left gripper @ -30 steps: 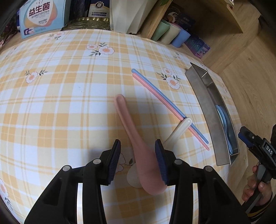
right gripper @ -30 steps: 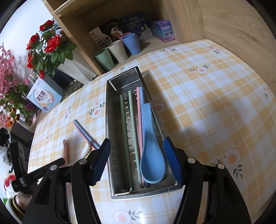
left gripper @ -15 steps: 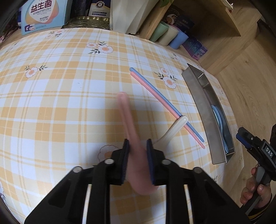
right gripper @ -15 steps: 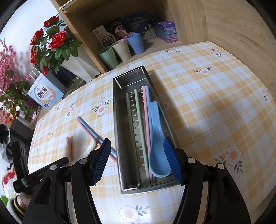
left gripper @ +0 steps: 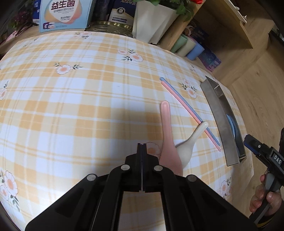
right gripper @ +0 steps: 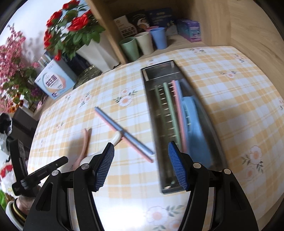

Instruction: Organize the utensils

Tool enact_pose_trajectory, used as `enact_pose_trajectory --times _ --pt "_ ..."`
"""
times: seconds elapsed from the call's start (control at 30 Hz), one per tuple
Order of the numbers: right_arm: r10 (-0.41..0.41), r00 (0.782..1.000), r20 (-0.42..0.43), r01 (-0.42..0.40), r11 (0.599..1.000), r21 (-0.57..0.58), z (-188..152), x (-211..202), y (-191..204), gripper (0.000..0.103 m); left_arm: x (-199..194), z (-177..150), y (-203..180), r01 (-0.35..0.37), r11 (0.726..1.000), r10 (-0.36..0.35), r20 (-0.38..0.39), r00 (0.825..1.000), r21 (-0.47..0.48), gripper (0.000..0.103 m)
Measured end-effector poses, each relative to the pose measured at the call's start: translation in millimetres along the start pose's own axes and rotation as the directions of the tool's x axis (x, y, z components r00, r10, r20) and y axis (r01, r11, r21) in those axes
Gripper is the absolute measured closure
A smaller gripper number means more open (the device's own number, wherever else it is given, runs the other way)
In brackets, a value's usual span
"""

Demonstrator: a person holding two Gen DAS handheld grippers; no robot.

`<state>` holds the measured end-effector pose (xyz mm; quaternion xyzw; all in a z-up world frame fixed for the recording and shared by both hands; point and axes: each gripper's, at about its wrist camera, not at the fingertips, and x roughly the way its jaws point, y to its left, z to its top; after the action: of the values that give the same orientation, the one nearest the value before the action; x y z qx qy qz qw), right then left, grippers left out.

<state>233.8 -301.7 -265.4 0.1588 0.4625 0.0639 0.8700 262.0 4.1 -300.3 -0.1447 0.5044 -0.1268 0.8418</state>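
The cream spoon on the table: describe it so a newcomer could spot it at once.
Start at the long steel tray on the checked tablecloth. Just beside it lie a blue and a pink chopstick. The cream spoon has its handle tip resting on them and its bowl against the pink spoon; it is the only pale one.

A: Blue box [left gripper: 65, 15] behind the table reads "益生菌" (big characters; the small print under them blurs).

B: And "DAS" on the right gripper [left gripper: 248, 140], white letters on its black body. Nothing else legible.
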Motion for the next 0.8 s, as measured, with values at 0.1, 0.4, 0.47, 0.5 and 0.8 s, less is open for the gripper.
enact_pose_trajectory --times 0.1,0.4,0.47,0.5,0.8 --pt "0.004 1.000 -0.015 -0.004 1.000 -0.021 -2.9 7.8 13.0 0.042 -3.4 1.3 -8.0 0.042 0.999 -0.042 0.000 0.999 0.016 0.100" --pt "-0.011 1.000 -0.021 0.009 0.996 -0.093 -0.5 18.7 45.3 0.038 14.7 -2.8 -52.8 0.007 0.988 -0.003 -0.025 1.000 0.156 0.073" --pt "-0.003 1.000 -0.016 0.002 0.995 -0.097 -0.2 17.8 48.4 0.035 19.6 -4.3 -56.2 -0.020 0.984 0.025 -0.025 0.999 0.176 0.073" --pt "-0.002 1.000 -0.015 0.000 0.995 -0.099 -0.3 17.8 49.1 0.035 23.3 -4.6 -58.1 -0.037 0.982 0.043 -0.026 0.999 0.185 0.073" --pt "0.015 1.000 -0.020 -0.016 0.998 -0.060 -4.4 17.7 38.3 0.035 15.9 -12.0 -60.0 -0.080 0.968 0.087 -0.019 0.996 0.238 0.073"
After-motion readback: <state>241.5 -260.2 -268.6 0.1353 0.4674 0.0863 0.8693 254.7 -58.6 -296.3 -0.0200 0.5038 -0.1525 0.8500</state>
